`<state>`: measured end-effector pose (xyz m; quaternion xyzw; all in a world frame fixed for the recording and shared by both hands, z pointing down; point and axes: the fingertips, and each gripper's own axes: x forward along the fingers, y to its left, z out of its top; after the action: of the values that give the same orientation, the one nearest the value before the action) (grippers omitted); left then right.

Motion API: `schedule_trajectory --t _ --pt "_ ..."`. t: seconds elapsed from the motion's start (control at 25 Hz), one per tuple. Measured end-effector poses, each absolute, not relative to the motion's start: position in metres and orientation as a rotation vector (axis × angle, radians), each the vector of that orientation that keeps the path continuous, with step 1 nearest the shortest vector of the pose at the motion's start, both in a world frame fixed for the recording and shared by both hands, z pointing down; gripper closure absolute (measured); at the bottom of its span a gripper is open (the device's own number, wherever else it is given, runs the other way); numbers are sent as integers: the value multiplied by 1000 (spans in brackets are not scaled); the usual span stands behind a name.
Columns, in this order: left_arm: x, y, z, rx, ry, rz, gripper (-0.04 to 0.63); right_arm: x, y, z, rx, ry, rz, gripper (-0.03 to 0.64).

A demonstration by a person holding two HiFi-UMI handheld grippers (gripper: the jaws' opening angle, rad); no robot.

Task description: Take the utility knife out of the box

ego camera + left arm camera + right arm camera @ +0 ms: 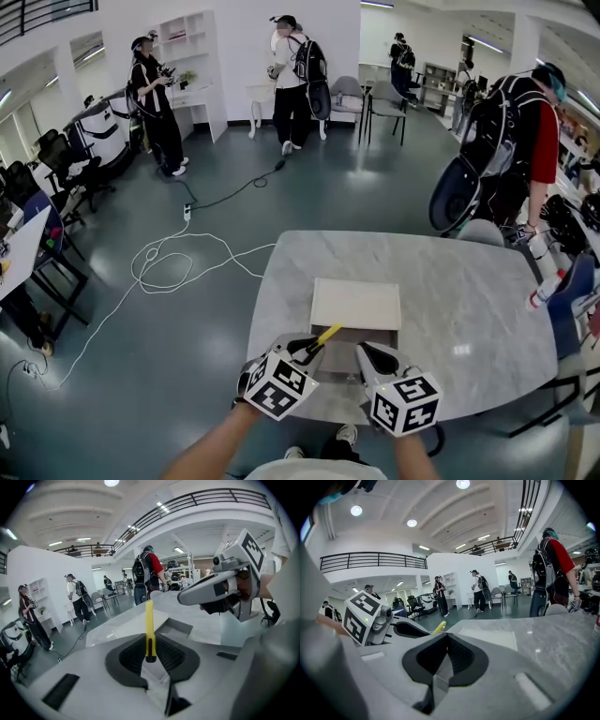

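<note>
A yellow utility knife sticks up and forward out of my left gripper, which is shut on its dark rear end. In the left gripper view the knife stands upright between the pads, above the table. The shallow box lies on the marble table just ahead, its pale lid flipped open behind it. My right gripper hovers to the right of the left one, over the box's near edge, jaws together and empty. From the right gripper view the knife tip shows beside the left gripper's fingers.
A person in red bends over the table's far right corner, near a bottle at the right edge. Other people stand further back. White cables trail across the floor to the left, and desks and chairs line the left side.
</note>
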<state>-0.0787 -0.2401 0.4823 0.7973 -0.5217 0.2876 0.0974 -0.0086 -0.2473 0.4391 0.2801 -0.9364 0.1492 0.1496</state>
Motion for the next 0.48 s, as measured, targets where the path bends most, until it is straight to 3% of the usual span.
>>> schedule_trajectory --t 0.48 --pt "-130 -173 453 2246 -1750 601 535 -56 -192 416 726 -2761 369 612"
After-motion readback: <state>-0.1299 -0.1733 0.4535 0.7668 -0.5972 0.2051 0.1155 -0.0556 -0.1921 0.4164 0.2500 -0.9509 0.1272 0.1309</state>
